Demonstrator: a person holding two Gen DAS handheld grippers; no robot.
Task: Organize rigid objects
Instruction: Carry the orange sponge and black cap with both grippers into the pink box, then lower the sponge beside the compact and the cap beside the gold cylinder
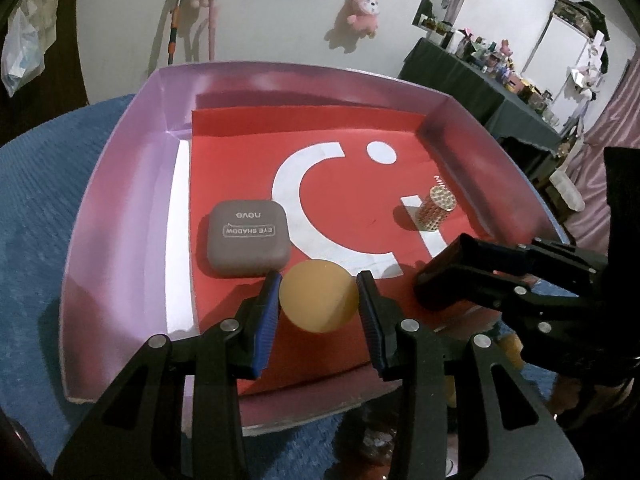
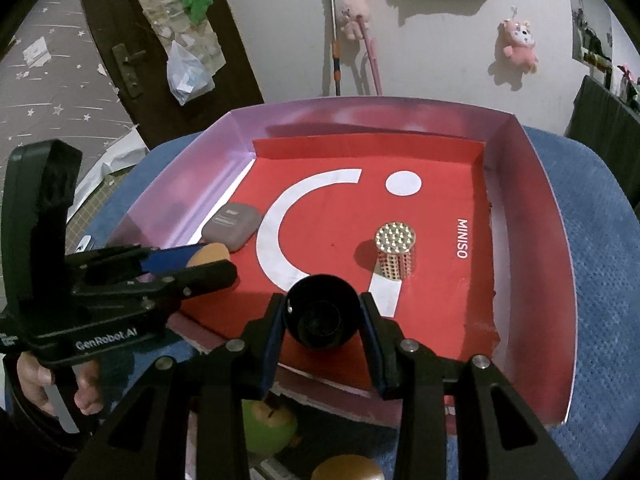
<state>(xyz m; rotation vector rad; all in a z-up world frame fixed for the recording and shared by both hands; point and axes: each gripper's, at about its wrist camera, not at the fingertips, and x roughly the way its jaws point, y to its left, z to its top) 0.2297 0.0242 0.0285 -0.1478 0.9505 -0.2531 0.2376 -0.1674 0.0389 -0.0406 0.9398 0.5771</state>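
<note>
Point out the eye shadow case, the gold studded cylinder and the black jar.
eye shadow case (image 1: pixel 248 237), left wrist view, middle of its lid
gold studded cylinder (image 2: pixel 395 254), right wrist view, upper side wall
black jar (image 2: pixel 322 312), right wrist view, its dark top face

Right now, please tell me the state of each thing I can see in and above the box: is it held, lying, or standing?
Left tool: shut on the orange disc.
Orange disc: held above the box's near edge.
Right tool: shut on the black round object.
Black round object: held over the red liner.
Eye shadow case: closed, lying flat in the box.
Gold studded cylinder: standing upright, free.
Box: open, on the blue surface.
</note>
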